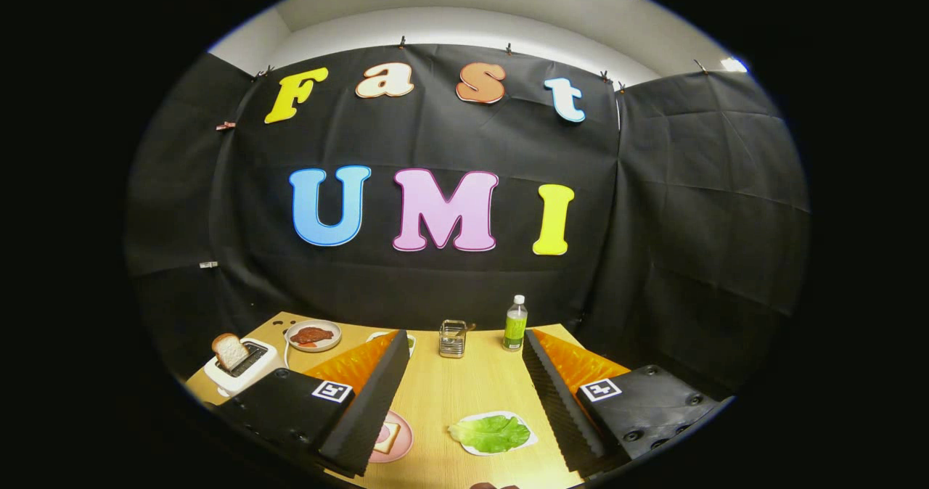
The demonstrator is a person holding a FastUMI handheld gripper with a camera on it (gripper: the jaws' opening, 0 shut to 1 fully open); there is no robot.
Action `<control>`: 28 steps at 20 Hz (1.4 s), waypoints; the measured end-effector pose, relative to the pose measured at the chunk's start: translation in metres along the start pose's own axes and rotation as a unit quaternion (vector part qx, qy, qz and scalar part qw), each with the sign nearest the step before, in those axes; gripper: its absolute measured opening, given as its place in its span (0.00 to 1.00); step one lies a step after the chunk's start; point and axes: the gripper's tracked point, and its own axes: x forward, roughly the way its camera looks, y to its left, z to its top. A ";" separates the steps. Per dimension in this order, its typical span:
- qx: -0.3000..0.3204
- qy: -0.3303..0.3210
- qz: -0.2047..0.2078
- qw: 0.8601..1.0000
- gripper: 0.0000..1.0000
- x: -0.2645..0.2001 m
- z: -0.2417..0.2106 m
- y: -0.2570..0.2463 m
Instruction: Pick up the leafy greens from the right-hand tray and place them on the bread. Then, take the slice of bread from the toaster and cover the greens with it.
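My gripper [464, 380] is open, held above the wooden table [464, 395] with nothing between its fingers. A green lettuce leaf [490, 433] lies on a white tray [528, 440] below the gap, closer to the right finger [559, 395]. A pink plate [401, 442] with a slice of bread [386, 438] and something pink on it peeks out from under the left finger [370, 395]. A white toaster [243, 367] stands at the left edge of the table with a slice of bread [229, 350] sticking up out of it.
A plate with brown meat [313, 335] sits behind the toaster. A small wire rack [452, 338] and a green bottle [514, 323] stand at the far edge of the table. Another light dish [410, 340] shows partly behind the left fingertip.
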 end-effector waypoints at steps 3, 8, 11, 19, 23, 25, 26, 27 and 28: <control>0.003 0.005 0.005 1.000 0.98 0.007 -0.003 0.000; 0.009 0.013 0.020 1.000 0.98 0.017 -0.006 -0.003; 0.010 0.022 0.025 0.999 0.98 0.026 -0.014 -0.010; 0.013 0.093 0.042 0.995 0.98 0.041 -0.075 -0.024; 0.003 0.140 0.055 0.989 0.98 0.048 -0.118 -0.026; -0.001 0.167 0.067 0.984 0.98 0.053 -0.141 -0.027; -0.001 0.181 0.076 0.980 0.98 0.056 -0.154 -0.026; 0.002 0.195 0.088 0.977 0.98 0.059 -0.164 -0.024; 0.004 0.206 0.097 0.974 0.98 0.062 -0.176 -0.023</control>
